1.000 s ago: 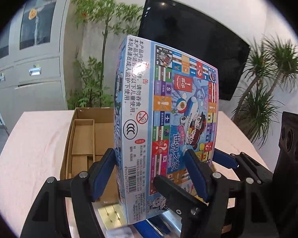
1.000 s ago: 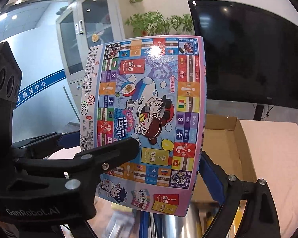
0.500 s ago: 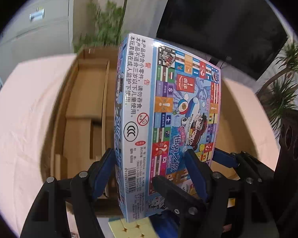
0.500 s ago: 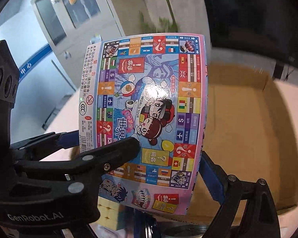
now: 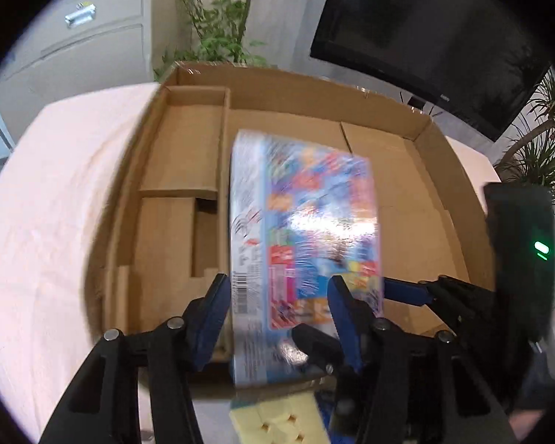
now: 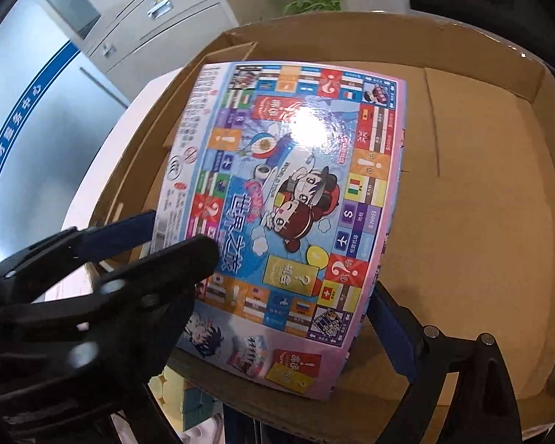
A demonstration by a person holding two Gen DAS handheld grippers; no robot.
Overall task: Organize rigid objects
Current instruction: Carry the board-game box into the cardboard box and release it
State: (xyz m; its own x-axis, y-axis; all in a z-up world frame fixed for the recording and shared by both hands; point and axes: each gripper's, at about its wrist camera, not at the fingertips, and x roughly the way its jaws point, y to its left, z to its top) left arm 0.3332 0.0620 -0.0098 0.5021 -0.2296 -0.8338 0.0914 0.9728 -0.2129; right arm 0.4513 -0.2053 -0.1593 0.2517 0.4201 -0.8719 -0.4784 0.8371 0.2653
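Note:
A colourful board game box (image 5: 303,244) hangs over the open cardboard box (image 5: 444,170), tilted forward into its large compartment. It also shows in the right wrist view (image 6: 288,214). In the left wrist view it is blurred. My left gripper (image 5: 277,292) has a blue finger on each side of the game box's near end, about touching it. My right gripper (image 6: 262,281) is shut on the same end, one black finger (image 6: 174,259) on its face and one blue finger (image 6: 392,329) behind it.
The cardboard box (image 6: 481,222) has small divided compartments (image 5: 181,155) on its left side. It stands on a pink table (image 5: 48,203). A yellow cube (image 5: 277,421) lies below the grippers. A TV (image 5: 425,37), plants and a grey cabinet stand behind.
Both grippers moved forward and tipped down, carrying the game box from upright above the table to tilted over the cardboard box's large compartment.

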